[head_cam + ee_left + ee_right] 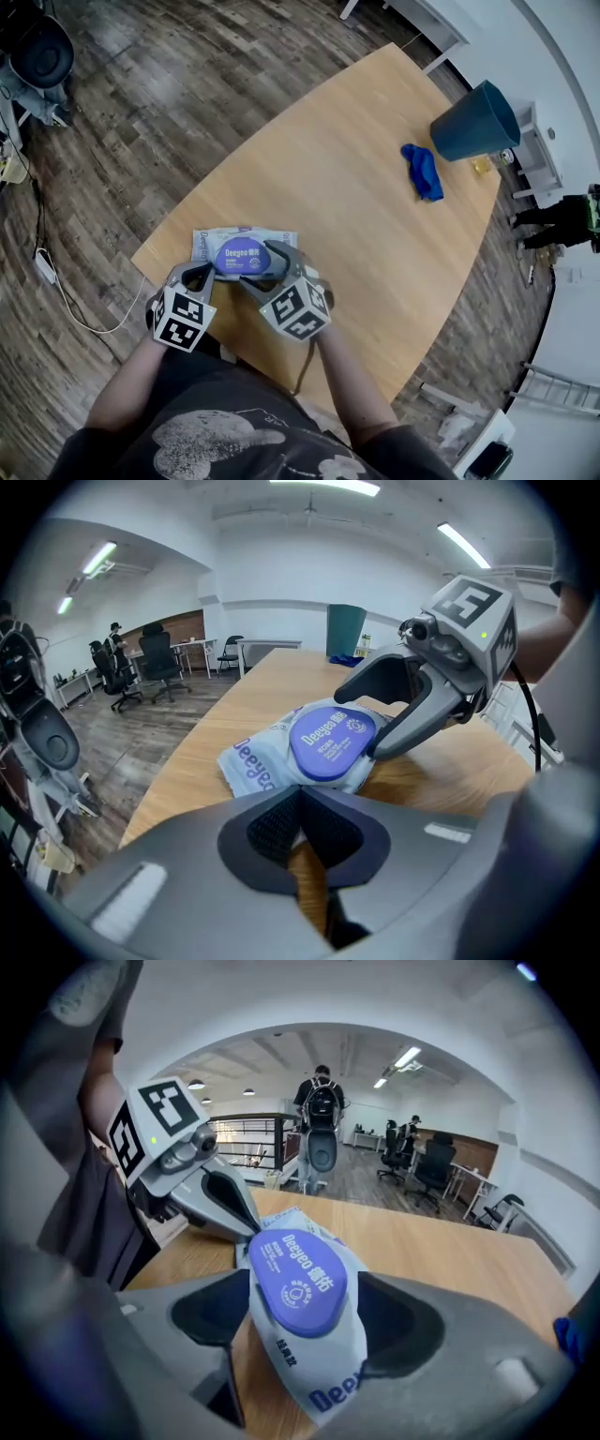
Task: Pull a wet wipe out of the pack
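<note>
The person's dark shirt (234, 441) and bare forearms fill the near edge of the head view, and both tools reach out from them over the wooden table (356, 216). The wet wipe pack (211, 242) lies flat at the six o'clock end of the table, close to the edge, with its round purple lid (242, 254) facing up.

The left gripper (300, 794) comes in from seven o'clock of the pack. Its jaws are drawn together right at the pack's near edge, and a pale sliver between the pads suggests they pinch the wrapper there. The right gripper (265, 269) comes from five o'clock with its jaws spread wide, straddling the pack. The lid sits between them and one finger (412, 728) touches its rim.

The lid looks closed and no wipe shows, so this seems to be the opening step. The next move likely calls for catching the lid's lip and flipping it up while the left tool anchors the pack.

A blue cloth (422, 172) and a dark bin (476, 122) sit well apart, towards one o'clock.
</note>
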Available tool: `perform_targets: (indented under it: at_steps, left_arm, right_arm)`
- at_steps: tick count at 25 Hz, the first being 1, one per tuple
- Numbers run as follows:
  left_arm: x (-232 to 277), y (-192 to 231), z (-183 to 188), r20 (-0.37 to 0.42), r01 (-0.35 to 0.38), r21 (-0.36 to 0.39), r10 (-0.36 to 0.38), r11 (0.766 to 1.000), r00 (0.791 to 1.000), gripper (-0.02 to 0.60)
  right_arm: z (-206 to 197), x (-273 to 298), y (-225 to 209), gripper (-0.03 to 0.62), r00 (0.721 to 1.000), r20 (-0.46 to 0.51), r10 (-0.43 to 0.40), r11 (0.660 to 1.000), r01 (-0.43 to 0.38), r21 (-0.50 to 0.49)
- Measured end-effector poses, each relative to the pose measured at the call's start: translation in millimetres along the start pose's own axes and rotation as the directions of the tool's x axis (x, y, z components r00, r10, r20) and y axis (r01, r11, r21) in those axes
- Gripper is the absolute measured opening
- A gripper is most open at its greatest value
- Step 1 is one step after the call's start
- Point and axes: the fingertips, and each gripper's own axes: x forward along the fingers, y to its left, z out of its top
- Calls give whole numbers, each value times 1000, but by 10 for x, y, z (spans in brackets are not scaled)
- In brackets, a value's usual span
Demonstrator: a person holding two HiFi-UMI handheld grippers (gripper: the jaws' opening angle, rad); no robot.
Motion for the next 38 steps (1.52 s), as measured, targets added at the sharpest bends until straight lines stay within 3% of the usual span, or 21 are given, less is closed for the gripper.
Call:
perform_targets:
  at_steps: [8,17,24,28,33,35,38]
  left_arm:
    - [9,-9,-15,2,51,-19,-51,999,999,18]
    - [-51,-14,-11,-8,67,-40,-67,997,998,18]
    - [-43,-39,-51,-9,62,-34,-63,997,998,18]
    - [-44,-37,-53,-13,63,-35,-64,997,998,18]
    - [-45,-32,-36,-15,69,-38,-70,997,997,18]
    - [-48,-30,-36,-15,74,-38,-74,997,997,18]
    - [-59,-34,-34,-20,86,-31,-87,996,996,18]
  right_arm:
    - [-5,209,56,339,994,-30,102,989,-105,-106]
    - [-41,110,162,324,986,-88,140,986,-131,105]
    - [-49,100,190,318,980,-79,181,977,-169,133]
    - [-16,65,165,316,964,-51,261,941,-242,235]
    - [30,7,79,319,922,12,386,861,-365,354]
    - [69,-14,70,321,924,3,381,867,-359,347]
    - [215,-90,-18,318,954,40,296,899,-293,327]
